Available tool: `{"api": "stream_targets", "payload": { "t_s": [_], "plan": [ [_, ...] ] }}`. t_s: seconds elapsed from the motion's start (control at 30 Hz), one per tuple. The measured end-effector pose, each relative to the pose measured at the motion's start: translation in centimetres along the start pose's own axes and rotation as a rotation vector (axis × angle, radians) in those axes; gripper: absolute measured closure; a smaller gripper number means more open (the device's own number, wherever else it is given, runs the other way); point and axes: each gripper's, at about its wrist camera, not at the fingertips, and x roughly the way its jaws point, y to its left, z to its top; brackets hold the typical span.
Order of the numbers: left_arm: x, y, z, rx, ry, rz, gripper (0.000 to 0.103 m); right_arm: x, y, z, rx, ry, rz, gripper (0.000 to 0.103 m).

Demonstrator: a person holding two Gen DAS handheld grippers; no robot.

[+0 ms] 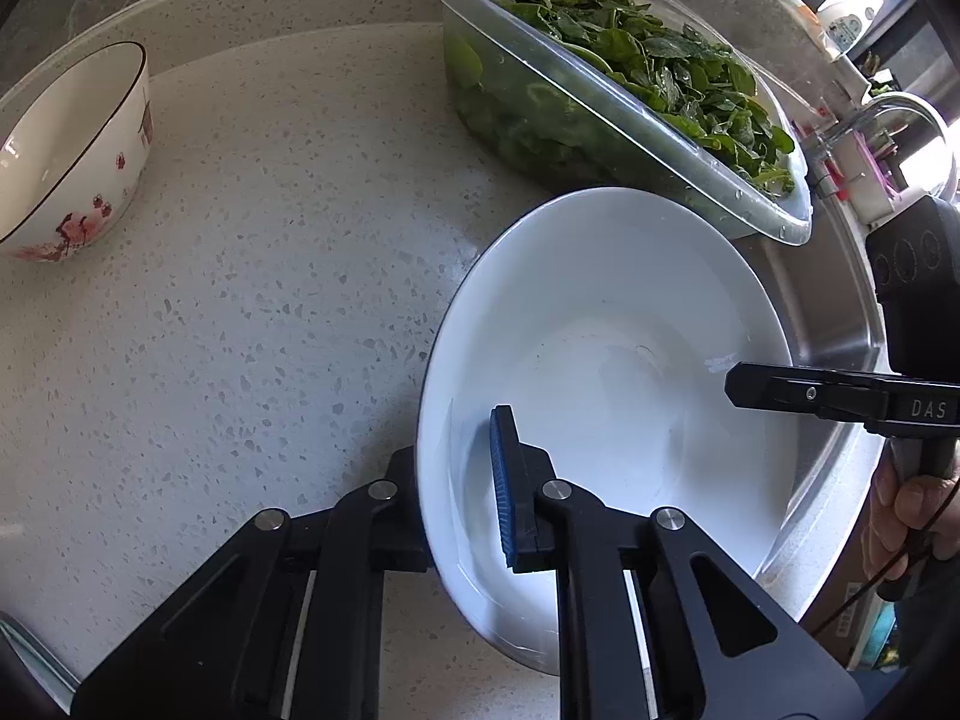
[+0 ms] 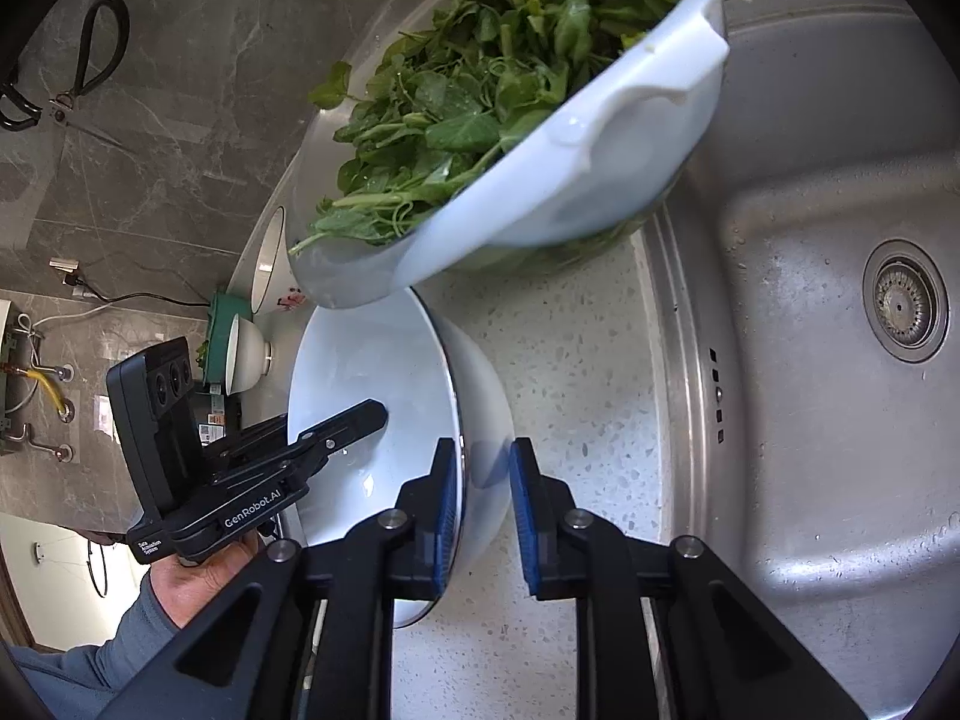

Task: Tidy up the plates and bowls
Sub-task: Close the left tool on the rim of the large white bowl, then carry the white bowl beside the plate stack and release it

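A basin of greens (image 1: 630, 72) sits on the speckled counter (image 1: 270, 300) beside the steel sink (image 2: 840, 300).

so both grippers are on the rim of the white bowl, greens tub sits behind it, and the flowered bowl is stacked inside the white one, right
Not quite. The flowered bowl is not inside the white bowl; the left wrist view shows it standing alone on the counter, well apart. The rest holds: the left gripper and right gripper each straddle the white bowl's rim, with the tub of greens behind.

"DAS" on right hand-held gripper (image 1: 744, 390), "GenRobot.AI" and "Data Acquisition System" on left hand-held gripper (image 2: 372, 414)
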Motion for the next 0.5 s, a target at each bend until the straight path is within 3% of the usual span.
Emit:
{"api": "stream_targets", "payload": {
  "t_s": [0.5],
  "plan": [
    [-3.5,2.1,-2.7,-0.054,0.006,-0.002,0.091,0.0,1.3,-1.4,0.024,0.024,-0.006,0.083]
  ]
}}
